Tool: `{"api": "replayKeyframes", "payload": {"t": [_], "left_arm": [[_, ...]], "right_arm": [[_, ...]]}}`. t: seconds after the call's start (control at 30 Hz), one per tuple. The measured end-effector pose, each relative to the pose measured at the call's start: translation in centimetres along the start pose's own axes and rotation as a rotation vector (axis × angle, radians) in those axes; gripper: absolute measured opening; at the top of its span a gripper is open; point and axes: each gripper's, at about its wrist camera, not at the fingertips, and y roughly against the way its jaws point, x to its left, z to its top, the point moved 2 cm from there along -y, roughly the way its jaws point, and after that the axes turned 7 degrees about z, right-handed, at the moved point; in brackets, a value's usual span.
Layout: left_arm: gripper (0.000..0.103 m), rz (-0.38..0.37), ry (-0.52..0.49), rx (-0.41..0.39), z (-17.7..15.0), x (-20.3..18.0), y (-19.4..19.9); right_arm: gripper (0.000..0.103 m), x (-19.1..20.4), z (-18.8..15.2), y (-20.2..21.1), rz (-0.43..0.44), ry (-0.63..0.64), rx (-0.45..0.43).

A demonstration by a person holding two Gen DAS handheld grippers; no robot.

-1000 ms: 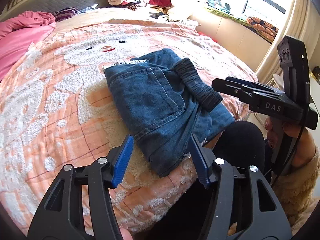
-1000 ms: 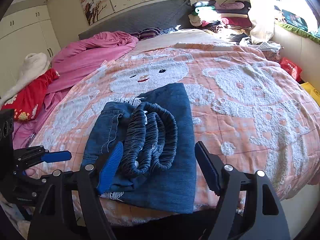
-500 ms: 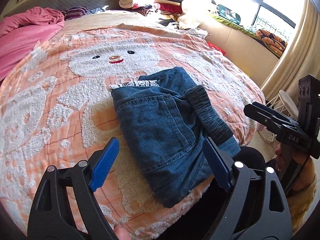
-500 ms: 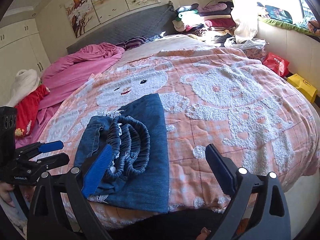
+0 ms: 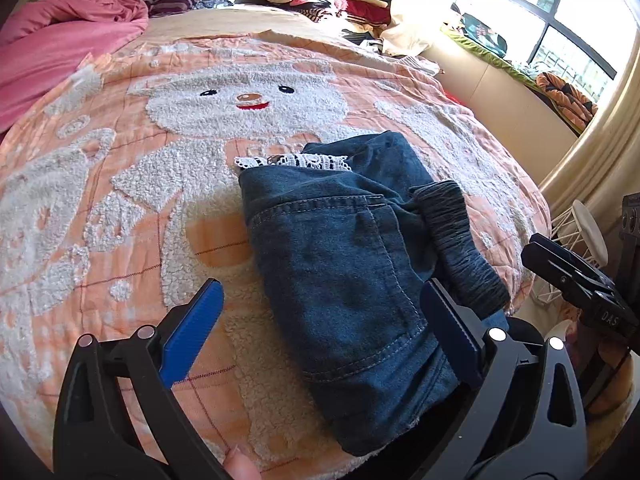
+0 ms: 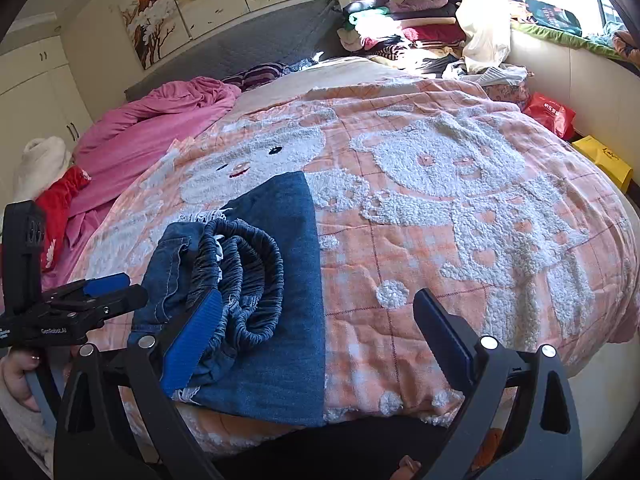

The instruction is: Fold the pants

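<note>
Folded blue jeans lie on the peach bear-pattern bedspread near the bed's front edge, the dark elastic waistband bunched on top and white lace trim at the far end. My left gripper hovers over their near end with its jaws opening wide; the blue pads touch nothing. In the right wrist view the jeans sit left of centre. My right gripper is open above their right edge and holds nothing. Each gripper shows in the other's view: right gripper, left gripper.
A pink duvet is heaped at the bed's far left. Stacked clothes lie by the headboard. A window ledge runs along the right wall, with a white wire rack, a red bag and a yellow box on the floor.
Both grippers' jaws have spread wider, the left one most. The left gripper has shifted across the bed, so the jeans now sit more central in its view. The jeans have not moved.
</note>
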Motion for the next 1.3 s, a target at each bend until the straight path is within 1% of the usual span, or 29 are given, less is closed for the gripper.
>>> {"api": "replayKeyframes", "payload": {"t": [0.1, 0.23, 0.3, 0.37, 0.4, 0.43, 0.53, 0.77, 0.87, 1.0, 1.03, 1.07, 1.1, 1.17, 1.2, 1.23, 1.27, 1.3], "left_arm": [[0.093, -0.004, 0.041, 0.020, -0.1, 0.7, -1.1], [0.093, -0.053, 0.088, 0.052, -0.4, 1.2, -2.2], [0.093, -0.065, 0.096, 0.057, -0.6, 1.3, -2.5], [0.093, -0.078, 0.091, 0.051, -0.7, 1.2, -2.8], [0.093, -0.081, 0.088, 0.050, -0.7, 1.2, -2.9], [0.093, -0.089, 0.084, 0.049, -0.7, 1.1, -3.0], [0.093, -0.096, 0.067, 0.048, -0.7, 0.7, -3.3], [0.089, -0.095, 0.046, 0.047, -0.4, 0.2, -4.0], [0.088, -0.098, 0.040, 0.044, -0.3, -0.1, -4.2], [0.088, -0.088, 0.028, 0.039, -0.1, -0.6, -4.7], [0.085, -0.087, 0.025, 0.037, -0.1, -0.7, -4.7], [0.081, -0.090, 0.024, 0.035, 0.0, -0.8, -4.8], [0.079, -0.090, 0.023, 0.033, 0.1, -0.9, -4.8], [0.069, -0.101, 0.031, 0.030, 0.2, -1.0, -4.7], [0.067, -0.102, 0.037, 0.026, 0.2, -1.0, -4.7], [0.064, -0.104, 0.041, 0.022, 0.2, -1.0, -4.5], [0.060, -0.107, 0.050, 0.017, 0.2, -0.9, -4.3], [0.059, -0.116, 0.057, 0.011, 0.3, -0.8, -4.1]], "right_arm": [[0.096, 0.0, -0.1, -0.6, 0.004, 0.004, 0.013], [0.096, -0.1, -0.2, -1.6, 0.025, -0.005, 0.040], [0.096, -0.1, -0.2, -2.2, 0.041, -0.004, 0.061], [0.094, -0.2, -0.2, -2.9, 0.074, -0.009, 0.080], [0.092, -0.2, -0.2, -3.2, 0.088, -0.011, 0.094], [0.087, -0.1, -0.2, -3.6, 0.099, -0.009, 0.110], [0.081, -0.1, 0.0, -4.6, 0.142, -0.008, 0.146], [0.081, 0.0, 1.4, -7.2, 0.206, 0.005, 0.227], [0.081, -0.4, 1.3, -8.4, 0.240, -0.019, 0.259], [0.081, -0.2, 1.4, -8.6, 0.283, -0.022, 0.267], [0.078, 0.0, 1.3, -8.8, 0.293, -0.018, 0.274], [0.071, 0.2, 1.4, -8.9, 0.305, -0.015, 0.281], [0.069, 0.3, 1.4, -9.0, 0.319, -0.012, 0.285], [0.057, 0.6, 1.4, -8.8, 0.345, -0.005, 0.281], [0.054, 0.8, 1.4, -8.5, 0.350, 0.002, 0.273], [0.048, 1.0, 1.5, -8.1, 0.354, 0.014, 0.261], [0.045, 1.4, 1.6, -7.8, 0.362, 0.027, 0.248], [0.045, 1.6, 1.6, -7.5, 0.366, 0.039, 0.236]]}}
